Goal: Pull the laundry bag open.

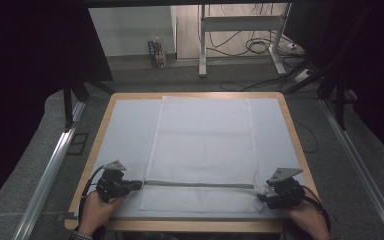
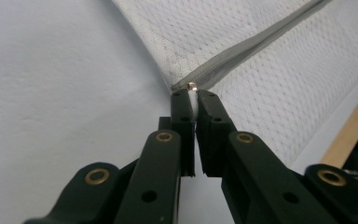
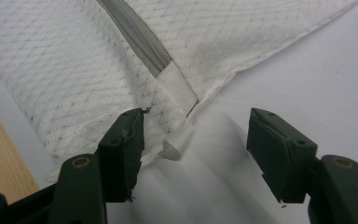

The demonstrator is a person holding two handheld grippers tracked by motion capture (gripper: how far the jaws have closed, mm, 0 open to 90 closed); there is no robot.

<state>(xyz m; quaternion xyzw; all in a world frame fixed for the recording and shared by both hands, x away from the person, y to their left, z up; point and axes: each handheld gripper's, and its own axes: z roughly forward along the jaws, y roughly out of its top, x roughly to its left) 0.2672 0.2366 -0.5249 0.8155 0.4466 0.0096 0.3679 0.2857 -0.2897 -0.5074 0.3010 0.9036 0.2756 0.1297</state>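
A white mesh bag [image 1: 203, 150] lies flat on the pale cover [image 1: 127, 130] of the wooden table [image 1: 293, 131], roughly centred, its long side running away from the person; a grey zipper [image 1: 200, 184] crosses the bag near its near edge, from one side edge to the other.

Left gripper [image 1: 138, 184]: at the zipper's left end, just at the bag's side edge; in the left gripper view its jaws stand pressed together on a small white tab [image 2: 193, 100], directly below a small metal piece [image 2: 192, 86] at the end of the zipper; the person's left hand [image 1: 96, 210] holds the gripper from the near side of the bag.

Right gripper [image 1: 260, 196]: at the zipper's right end, beside the bag's right edge; in the right gripper view its jaws stand apart with a clear gap, pressing on nothing; between them, on the cover, lie a white fabric strip [image 3: 179, 92] that ends the zipper and a small white tab [image 3: 171, 150] just below it, both untouched; the left-hand jaw in that view rests over the bag's mesh corner; whether it touches the mesh cannot be told.
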